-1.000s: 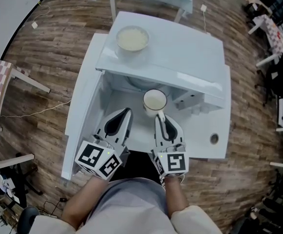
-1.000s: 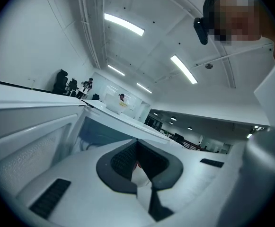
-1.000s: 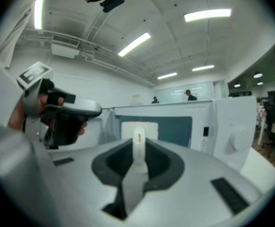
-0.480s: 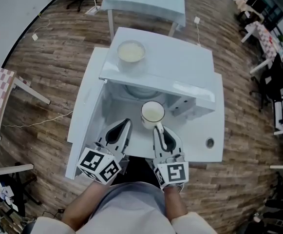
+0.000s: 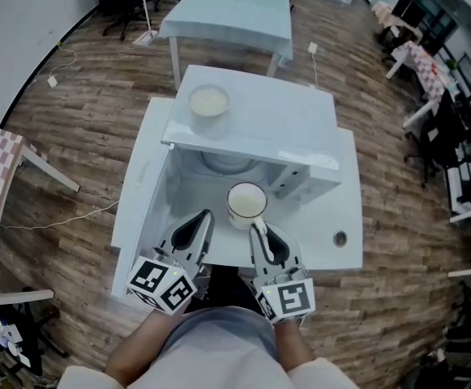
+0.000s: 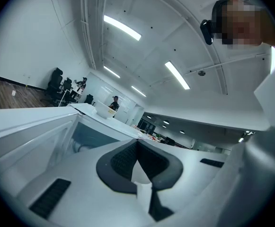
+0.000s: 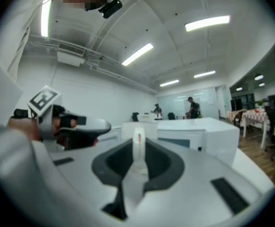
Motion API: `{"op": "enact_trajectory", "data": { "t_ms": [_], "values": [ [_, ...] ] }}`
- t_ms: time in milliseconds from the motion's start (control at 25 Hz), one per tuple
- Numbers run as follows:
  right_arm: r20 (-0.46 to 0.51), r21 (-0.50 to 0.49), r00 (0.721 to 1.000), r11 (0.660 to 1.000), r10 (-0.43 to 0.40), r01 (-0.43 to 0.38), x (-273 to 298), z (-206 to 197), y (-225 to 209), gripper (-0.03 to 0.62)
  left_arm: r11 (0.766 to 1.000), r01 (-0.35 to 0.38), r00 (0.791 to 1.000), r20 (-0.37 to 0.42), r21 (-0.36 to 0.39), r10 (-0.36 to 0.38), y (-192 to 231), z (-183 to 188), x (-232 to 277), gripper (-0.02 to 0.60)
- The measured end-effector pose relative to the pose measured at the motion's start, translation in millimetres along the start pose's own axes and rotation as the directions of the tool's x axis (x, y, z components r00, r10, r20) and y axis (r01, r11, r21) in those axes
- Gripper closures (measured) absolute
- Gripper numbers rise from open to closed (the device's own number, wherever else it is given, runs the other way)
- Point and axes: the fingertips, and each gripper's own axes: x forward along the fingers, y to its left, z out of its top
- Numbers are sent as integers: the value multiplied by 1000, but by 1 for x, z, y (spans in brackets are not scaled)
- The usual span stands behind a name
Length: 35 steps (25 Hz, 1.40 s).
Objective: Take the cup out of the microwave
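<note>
Before the microwave [image 5: 259, 120], right gripper [image 5: 254, 226] fingers clamp the upright cup's [image 5: 246, 202] person-facing handle [image 5: 252, 220]; left gripper [image 5: 206, 215] fingers together.

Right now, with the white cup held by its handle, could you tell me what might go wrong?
The right tongs pinch only the thin handle of the round white cup; it may swivel or slip.
The cup may hold something pale; tilting could spill it.
The shut left tongs sit close beside it, near the white box-shaped microwave's opening; a bump seems possible.
</note>
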Motion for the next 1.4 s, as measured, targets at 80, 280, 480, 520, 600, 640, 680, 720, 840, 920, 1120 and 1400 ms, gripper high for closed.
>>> {"op": "enact_trajectory", "data": {
  "t_ms": [80,280,480,520,600,640,680,720,840,920,1120,1400],
  "values": [
    [8,1,1000,1000,-2,2,-6,7,0,523,1000,8,1000,10,0,-8,-4,5,-1,567],
    [29,3,1000,1000,-5,5,-20,23,0,523,999,31,999,24,9,-31,-13,14,-5,568],
    [54,-15,998,1000,-8,9,-35,41,-3,523,998,56,998,28,20,-57,-26,19,-7,568],
    [58,-21,998,1000,-6,7,-37,45,-4,523,998,62,998,30,22,-63,-29,21,-7,568],
    [62,-24,998,1000,-1,2,-43,50,-6,523,997,71,997,26,27,-72,-36,20,-7,567],
    [63,-24,998,1000,1,0,-47,52,-8,523,997,74,997,21,31,-75,-40,18,-7,567],
    [65,-24,998,1000,2,0,-51,54,-9,523,996,77,997,16,35,-78,-43,16,-8,568],
    [67,-24,998,1000,2,0,-54,55,-9,523,996,81,997,11,38,-81,-46,15,-8,568],
    [68,-19,998,1000,0,1,-60,58,-9,523,995,92,996,3,40,-93,-50,13,-10,568],
    [67,-24,998,1000,1,1,-63,61,-8,523,994,99,995,0,42,-99,-53,13,-10,568],
    [70,-34,998,999,5,-3,-70,66,-8,523,993,113,994,0,47,-113,-62,14,-9,567],
    [69,-32,998,999,4,-2,-74,68,-9,523,993,108,994,-11,42,-108,-63,9,-9,568]
  ]
}}
